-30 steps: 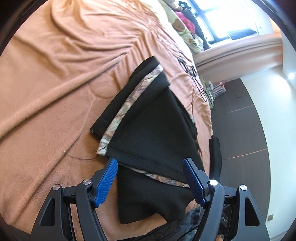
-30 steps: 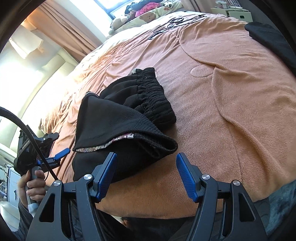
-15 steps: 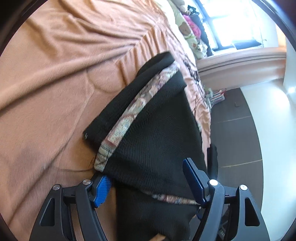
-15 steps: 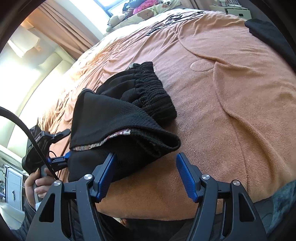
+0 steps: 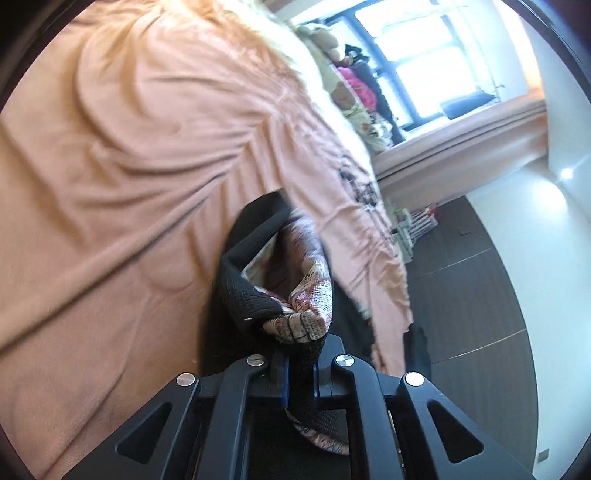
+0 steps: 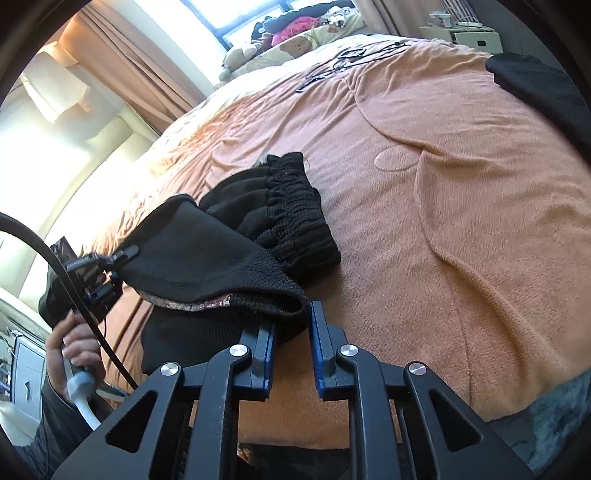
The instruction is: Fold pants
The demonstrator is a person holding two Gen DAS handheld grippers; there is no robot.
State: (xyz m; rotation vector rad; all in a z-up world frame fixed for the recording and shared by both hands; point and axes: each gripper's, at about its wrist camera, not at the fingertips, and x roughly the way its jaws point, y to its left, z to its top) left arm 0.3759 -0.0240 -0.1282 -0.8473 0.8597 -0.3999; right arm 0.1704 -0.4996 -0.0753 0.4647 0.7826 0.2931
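Black pants [image 6: 229, 254] with a patterned lining lie partly folded on an orange blanket [image 6: 461, 184]. Their elastic waistband [image 6: 295, 218] bunches at the far side. My left gripper [image 5: 298, 373] is shut on the hem, pinching black cloth and patterned lining [image 5: 310, 302]; it also shows in the right wrist view [image 6: 107, 273], holding the fold's left corner. My right gripper [image 6: 291, 332] is shut on the fold's near right corner, with cloth between its blue pads.
Another black garment [image 6: 543, 85] lies at the bed's far right edge. Stuffed toys and clothes [image 6: 291, 33] sit by the window. Black cords [image 6: 347, 59] lie on the blanket beyond. Dark floor [image 5: 472, 288] runs beside the bed.
Both grippers were open in front of the pants; now both have closed on the folded edge, left on the hem corner, right on the near corner. The left gripper has moved in close.
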